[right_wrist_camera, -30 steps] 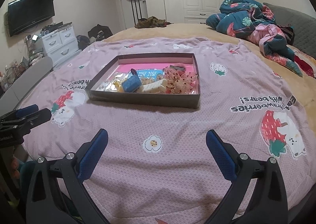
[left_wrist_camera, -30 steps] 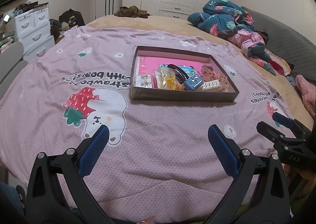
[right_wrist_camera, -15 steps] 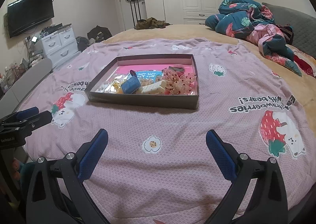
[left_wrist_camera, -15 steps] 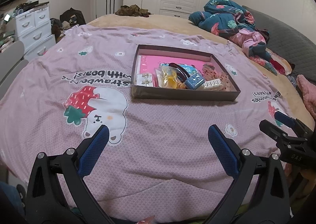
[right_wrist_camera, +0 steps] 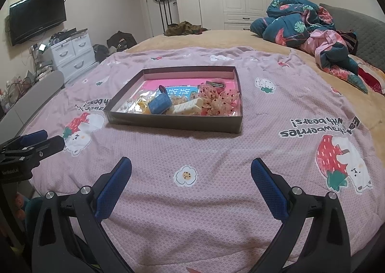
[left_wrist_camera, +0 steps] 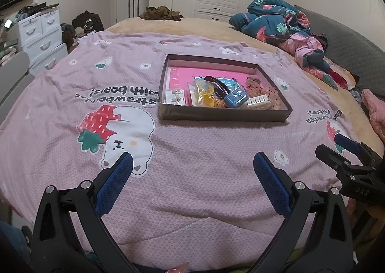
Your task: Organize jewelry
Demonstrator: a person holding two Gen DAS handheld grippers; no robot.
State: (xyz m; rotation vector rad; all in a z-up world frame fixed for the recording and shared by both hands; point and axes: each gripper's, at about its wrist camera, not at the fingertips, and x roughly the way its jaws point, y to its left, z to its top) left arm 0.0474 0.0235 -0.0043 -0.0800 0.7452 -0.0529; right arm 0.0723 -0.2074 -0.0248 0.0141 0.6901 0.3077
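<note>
Left wrist view: the left gripper [left_wrist_camera: 192, 167] hangs released over a pink bedspread [left_wrist_camera: 192, 188], its blue fingers wide apart and holding nothing; its black frame is cut off at the bottom edge. At the right edge, the right gripper [left_wrist_camera: 336, 145] shows only in part, and the lettering on its body is too small to read with certainty. In the right wrist view the right gripper [right_wrist_camera: 191, 172] is likewise spread and empty, well short of the box [right_wrist_camera: 175, 123].

The shallow dark box [left_wrist_camera: 223, 115] sits in the middle of the bedspread, far from both grippers. Heaped inside on a pink liner [left_wrist_camera: 182, 78] lie a blue case [left_wrist_camera: 235, 99], a white comb clip [left_wrist_camera: 258, 101], a yellow item in a clear bag [left_wrist_camera: 204, 95], a dark hair clip [left_wrist_camera: 219, 85], a small card of earrings [left_wrist_camera: 175, 97] and speckled pink bows [right_wrist_camera: 216, 102]; the smaller pieces blur together.

Upside-down print on the bedspread reads "with bears!" [left_wrist_camera: 122, 91] to the left of the box.
</note>
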